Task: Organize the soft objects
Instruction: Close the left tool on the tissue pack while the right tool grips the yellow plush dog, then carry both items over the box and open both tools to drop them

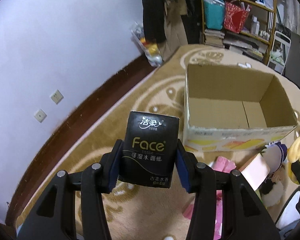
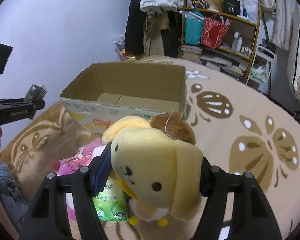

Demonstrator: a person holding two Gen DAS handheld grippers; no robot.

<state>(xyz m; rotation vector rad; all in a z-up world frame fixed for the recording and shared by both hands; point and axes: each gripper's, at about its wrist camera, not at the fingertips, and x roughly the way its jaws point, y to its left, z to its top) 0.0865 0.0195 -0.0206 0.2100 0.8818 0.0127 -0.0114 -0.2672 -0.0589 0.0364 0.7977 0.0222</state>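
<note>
Box [image 1: 226,92] rim clear — blanket [image 2: 250,108] beyond bare.

Pale wall [image 1: 60,40], patterned beige carpet [image 2: 240,104], cluttered shelf [image 1: 238,16].

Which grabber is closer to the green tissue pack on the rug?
The right gripper. It holds the yellow plush dog right above the green tissue pack. The left gripper, holding the black tissue pack, is off to the side and further away.

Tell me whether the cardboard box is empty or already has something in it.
Empty, as far as shown. The cardboard box stands open-topped and both wrist views show only its bare brown floor; the strip behind its near wall is hidden.
</note>
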